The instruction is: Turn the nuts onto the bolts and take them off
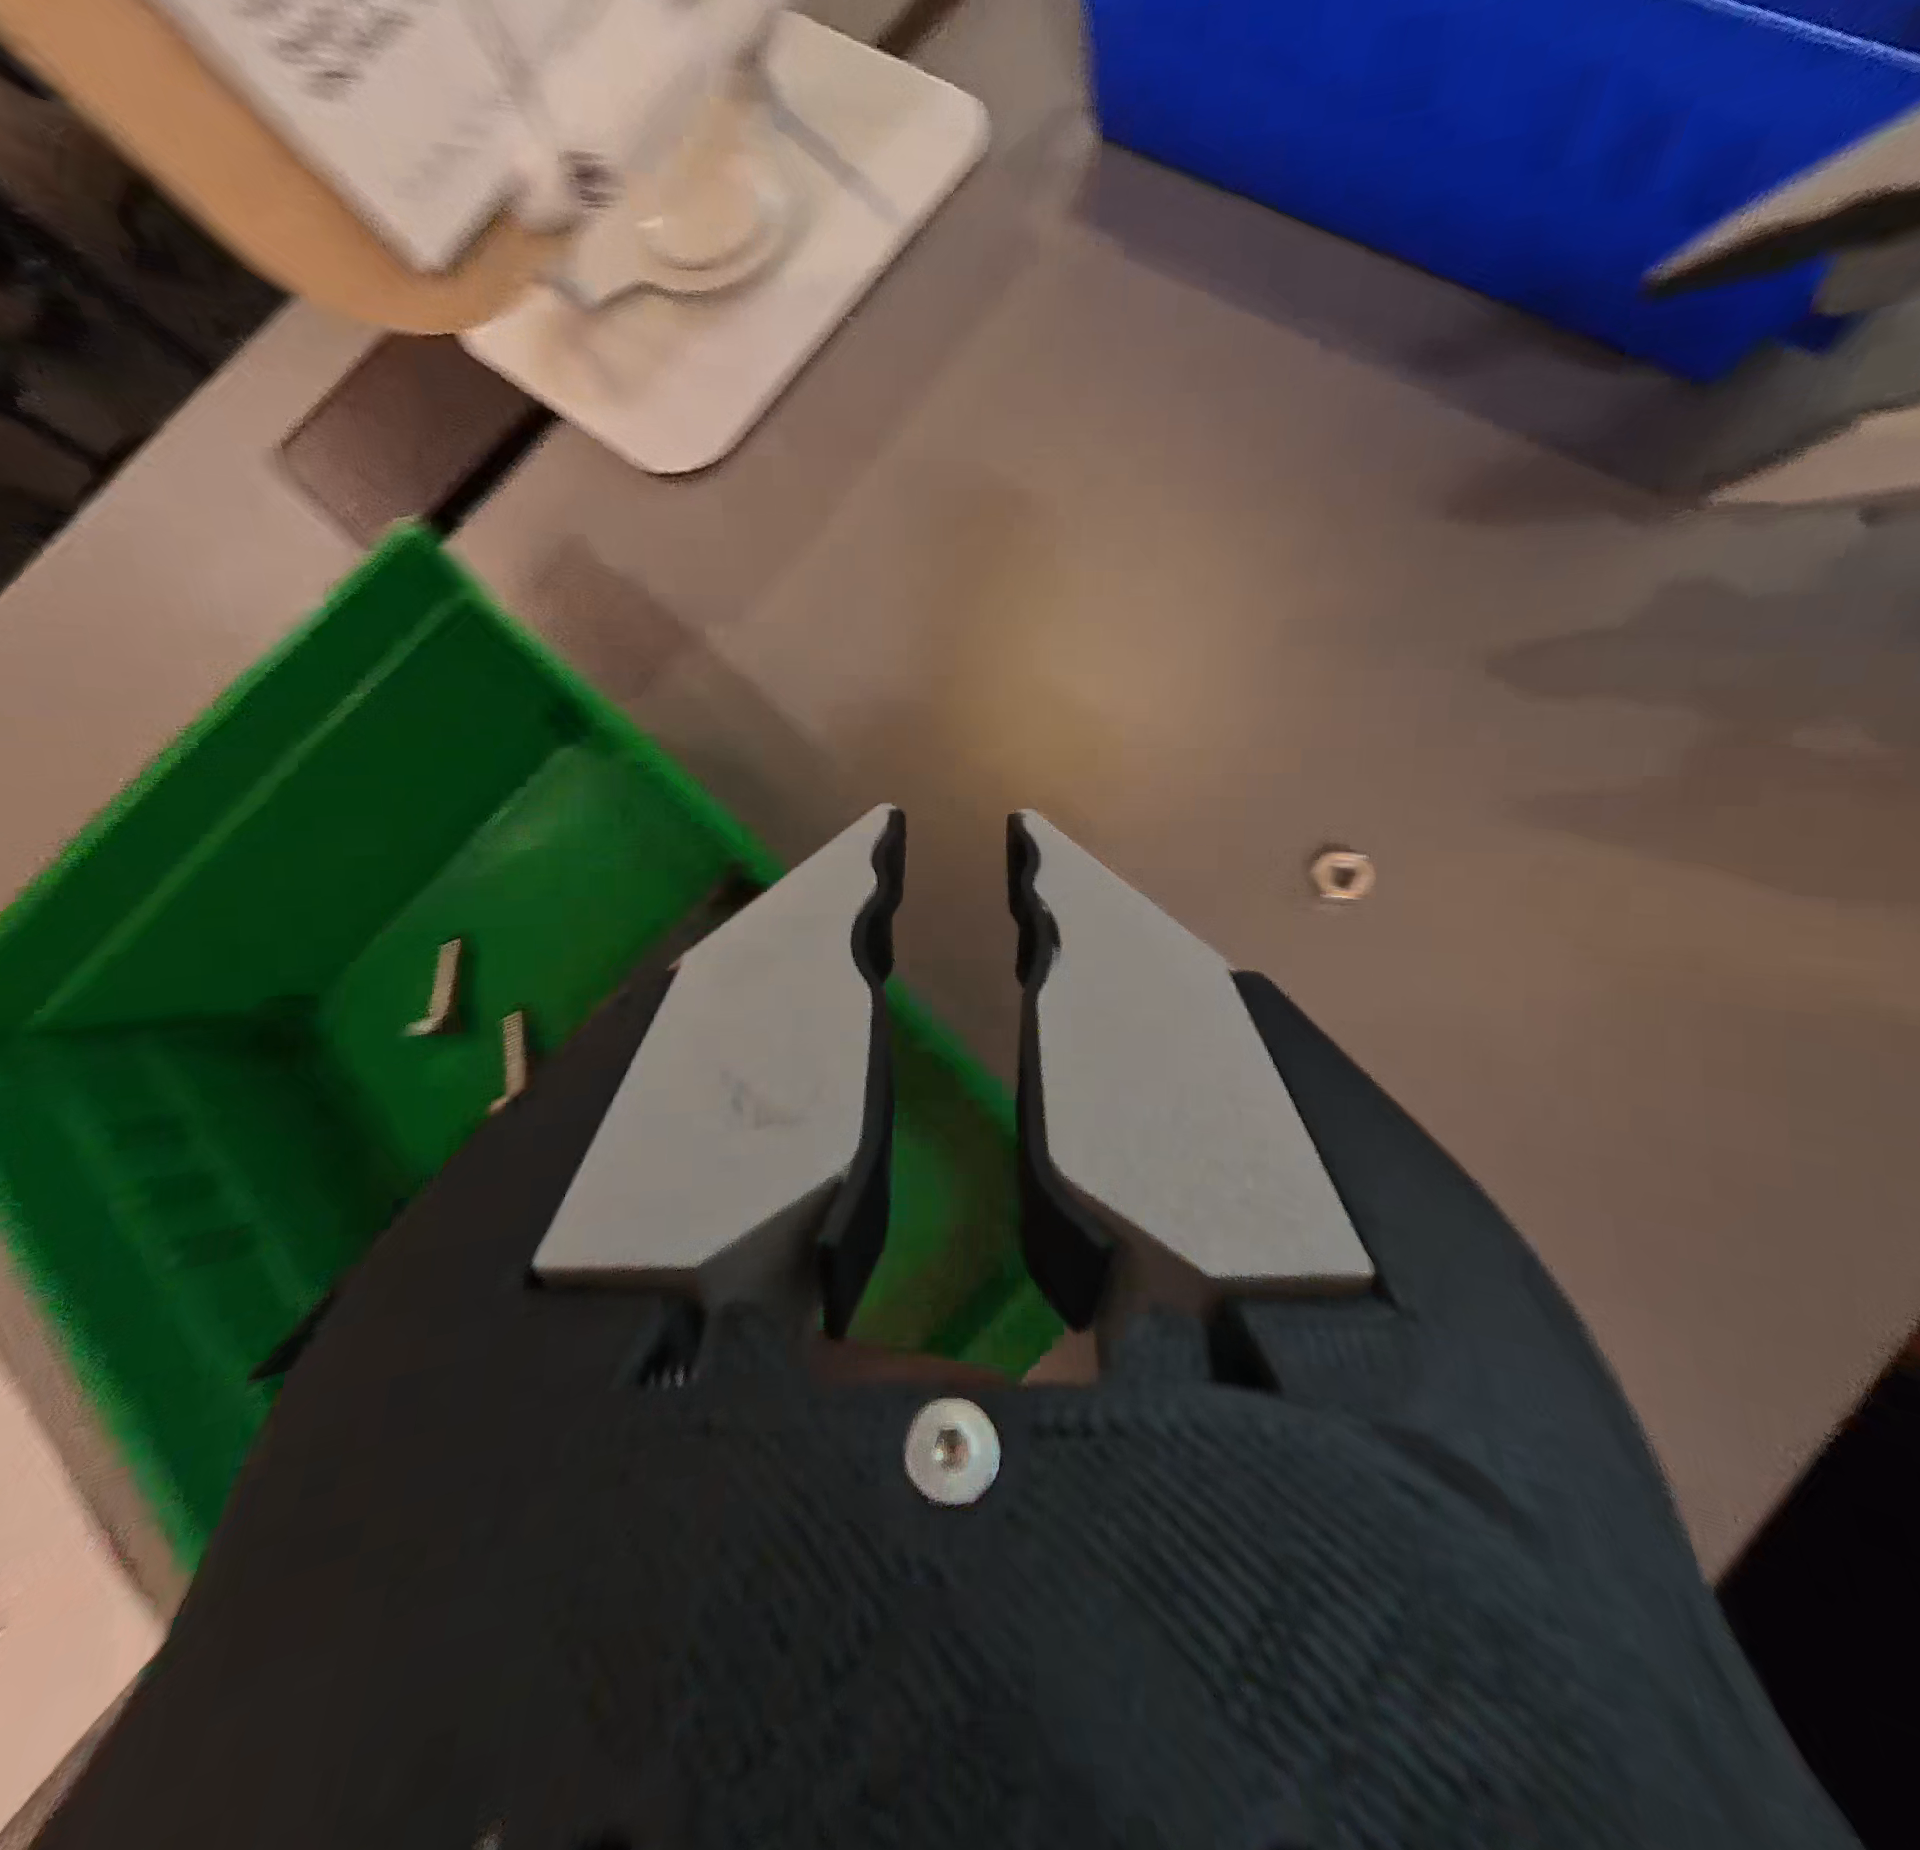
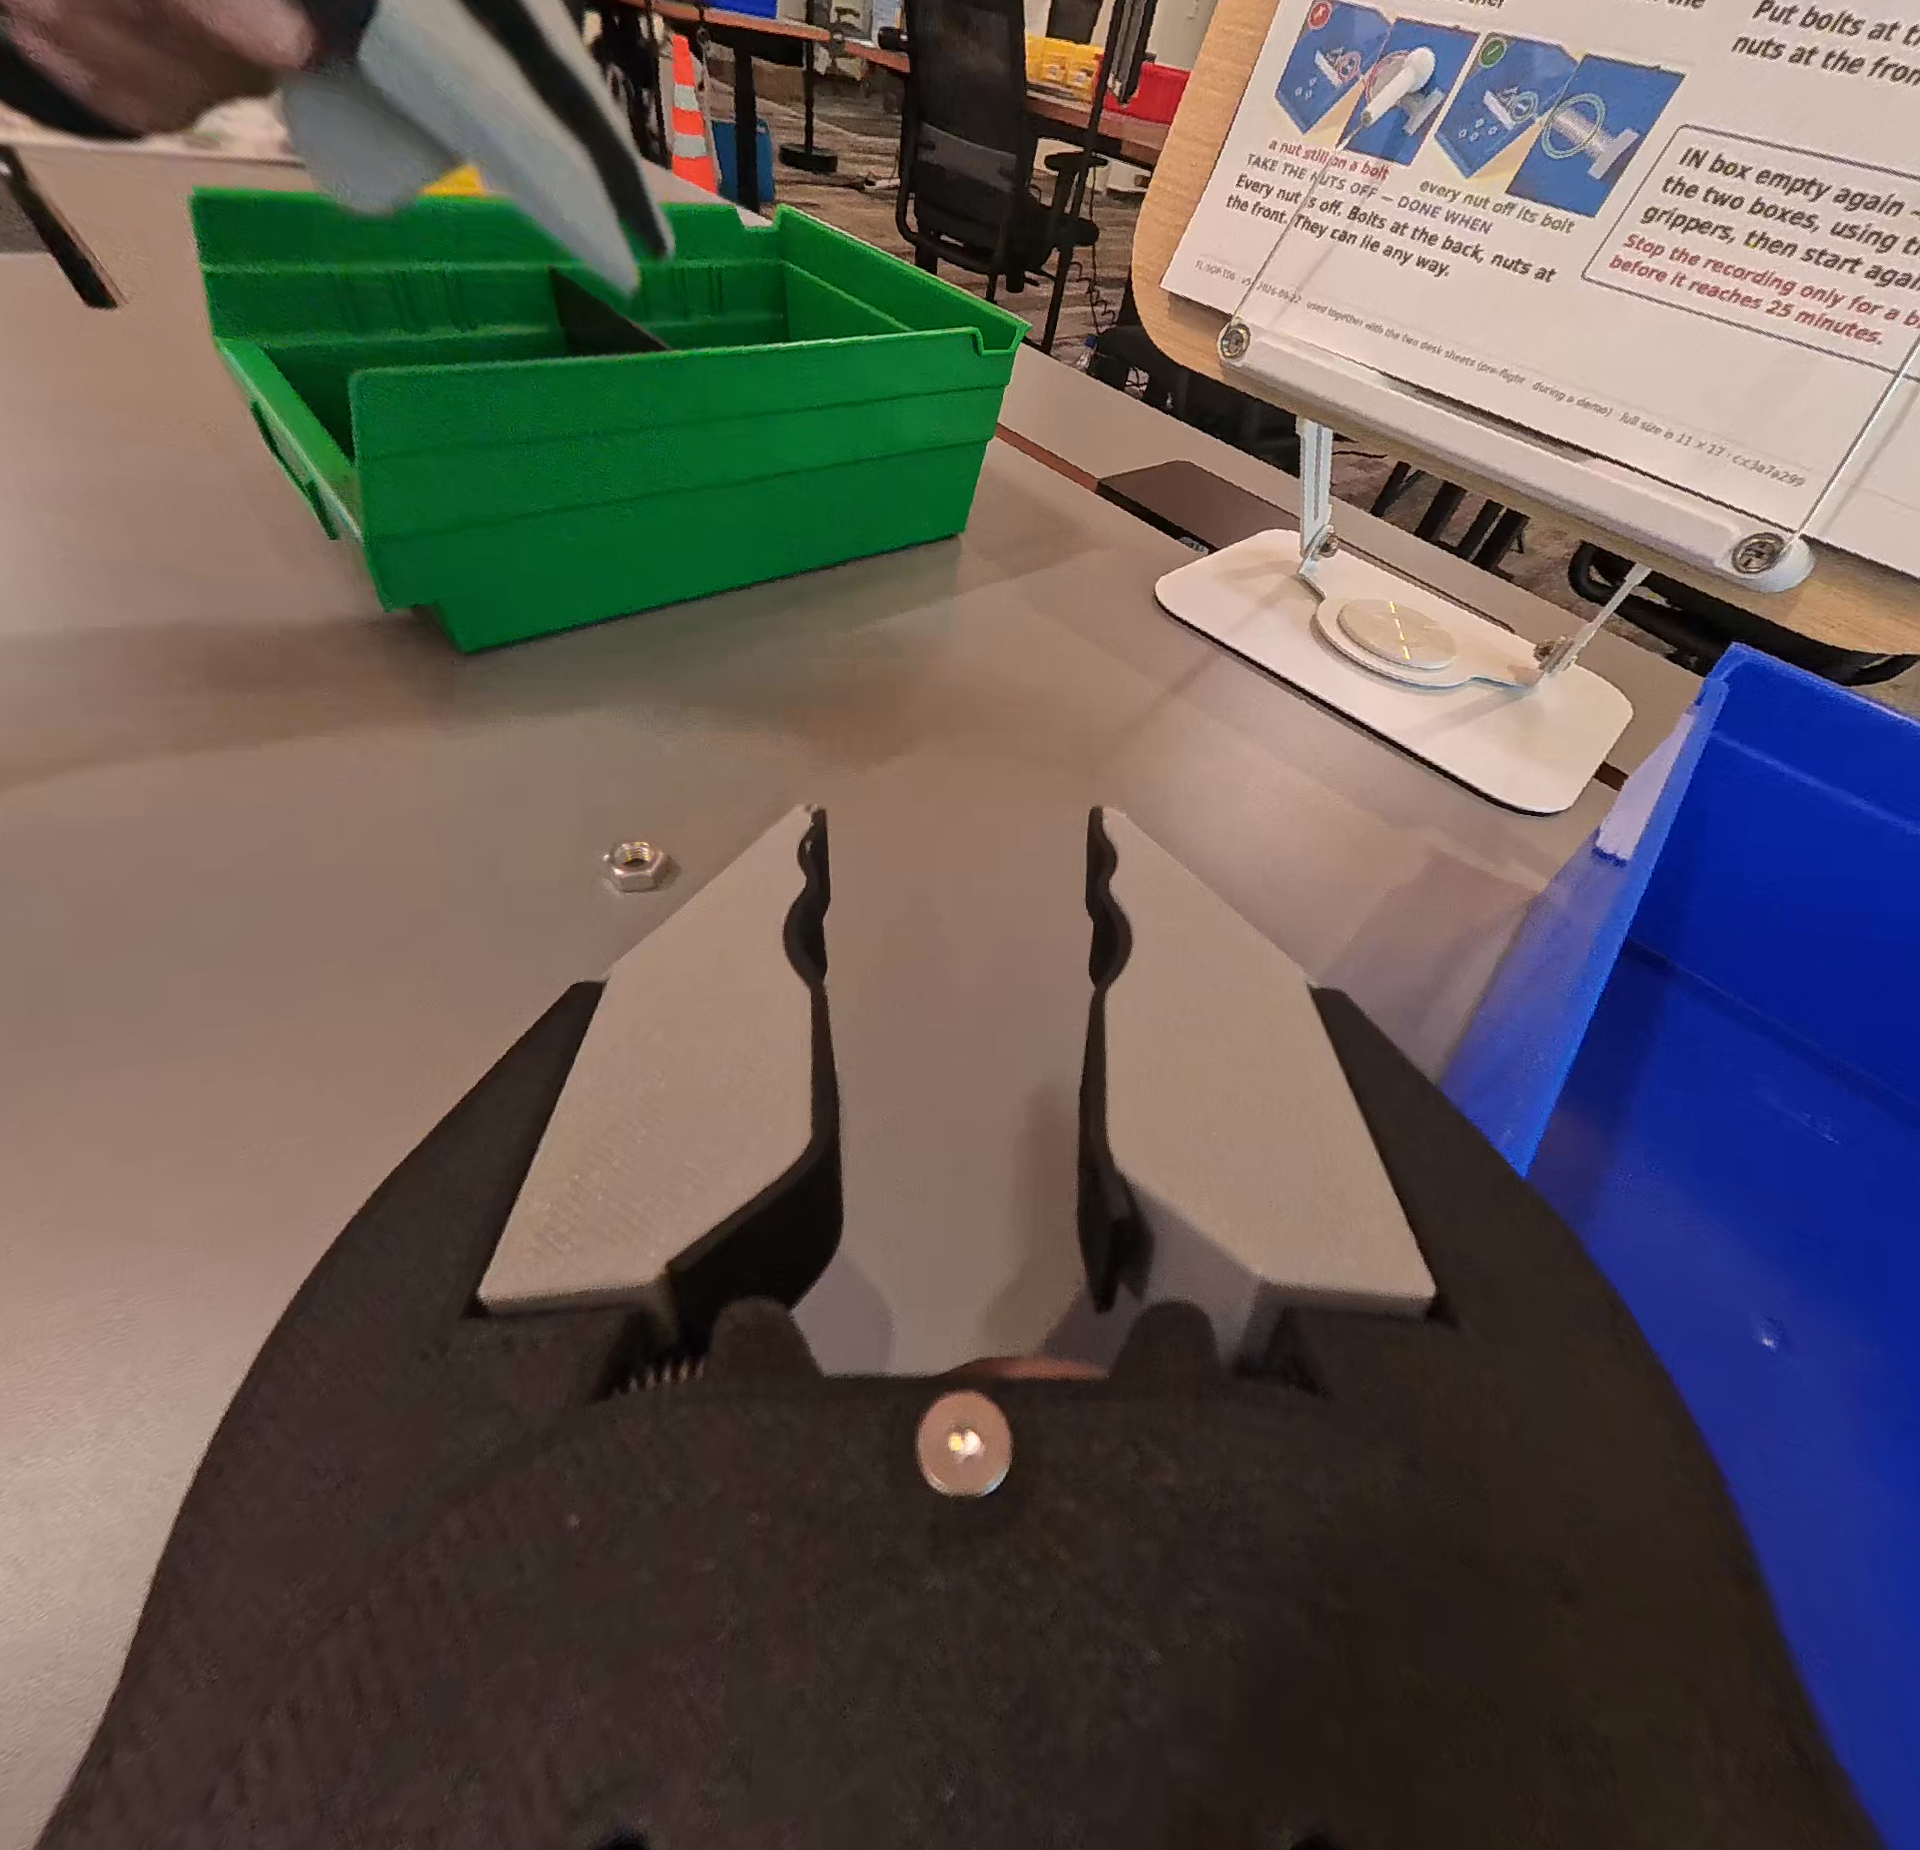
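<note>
A single steel nut [image 1: 1341,875] lies on the grey table, to the right of my left gripper [image 1: 956,834], which is open and empty and hovers over the near edge of the green bin [image 1: 312,740]. Two bolts [image 1: 442,990] lie inside that bin. In the right wrist view the same nut [image 2: 639,863] lies just left of my right gripper [image 2: 956,834], which is open, empty and low over the table. The left gripper [image 2: 623,262] shows there above the green bin [image 2: 644,470].
A blue bin [image 1: 1455,138] stands at the far right; it also shows in the right wrist view [image 2: 1766,1021]. A white stand [image 2: 1455,657] with an instruction sheet [image 2: 1610,138] stands at the back. The table [image 2: 312,917] edge lies behind the bins. The tips of one gripper are about 20 cm away from the tips of the other.
</note>
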Available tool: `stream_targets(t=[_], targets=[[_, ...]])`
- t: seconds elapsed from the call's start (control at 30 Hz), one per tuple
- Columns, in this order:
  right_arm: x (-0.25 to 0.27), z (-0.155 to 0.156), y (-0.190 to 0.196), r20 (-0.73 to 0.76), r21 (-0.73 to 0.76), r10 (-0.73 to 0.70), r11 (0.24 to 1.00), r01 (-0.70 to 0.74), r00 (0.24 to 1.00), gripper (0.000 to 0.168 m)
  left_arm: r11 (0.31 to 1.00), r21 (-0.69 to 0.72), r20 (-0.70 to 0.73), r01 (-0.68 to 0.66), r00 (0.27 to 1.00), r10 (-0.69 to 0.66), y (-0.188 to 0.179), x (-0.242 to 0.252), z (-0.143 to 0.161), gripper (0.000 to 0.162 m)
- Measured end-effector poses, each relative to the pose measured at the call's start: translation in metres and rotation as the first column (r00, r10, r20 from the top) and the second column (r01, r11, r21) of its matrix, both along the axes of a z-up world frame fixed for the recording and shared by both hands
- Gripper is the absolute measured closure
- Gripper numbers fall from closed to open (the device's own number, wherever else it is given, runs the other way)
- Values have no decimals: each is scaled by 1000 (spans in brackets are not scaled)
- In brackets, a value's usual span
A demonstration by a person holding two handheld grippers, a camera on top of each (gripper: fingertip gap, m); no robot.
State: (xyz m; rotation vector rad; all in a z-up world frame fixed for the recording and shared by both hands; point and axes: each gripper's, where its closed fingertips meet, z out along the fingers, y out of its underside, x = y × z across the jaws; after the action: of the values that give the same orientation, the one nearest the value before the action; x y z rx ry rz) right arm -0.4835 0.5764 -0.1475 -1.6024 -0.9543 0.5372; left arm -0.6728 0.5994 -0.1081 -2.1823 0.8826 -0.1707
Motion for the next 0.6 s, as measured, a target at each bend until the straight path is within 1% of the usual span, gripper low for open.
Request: stream_targets(t=[0.1,0.17,0.23,0.3,0.43,0.53,0.6], targets=[[-4,0,-4,-23,-27,27,999,-27,999,120,996,13,12,-89,996,89,24,-52,11,142],[-8,1,-8,-42,-48,53,997,-55,998,120,992,14,9,-127,992,127,42,-80,8,142],[-11,2,-13,-63,-58,80,995,-83,995,120,991,-1,12,-135,991,135,59,-100,0,142],[-12,2,-15,-69,-54,93,994,-96,993,120,993,-35,3,-111,994,111,74,-113,-11,141],[-14,3,-10,-86,-18,97,995,-99,992,121,993,-108,-80,-54,996,45,104,-130,-37,139],[-13,-3,-2,-76,-8,83,996,-84,994,121,981,-192,-134,33,989,-60,112,-127,-54,139],[-12,-11,3,-75,-41,75,996,-78,994,120,965,-255,-204,58,972,-113,114,-132,-68,139]])
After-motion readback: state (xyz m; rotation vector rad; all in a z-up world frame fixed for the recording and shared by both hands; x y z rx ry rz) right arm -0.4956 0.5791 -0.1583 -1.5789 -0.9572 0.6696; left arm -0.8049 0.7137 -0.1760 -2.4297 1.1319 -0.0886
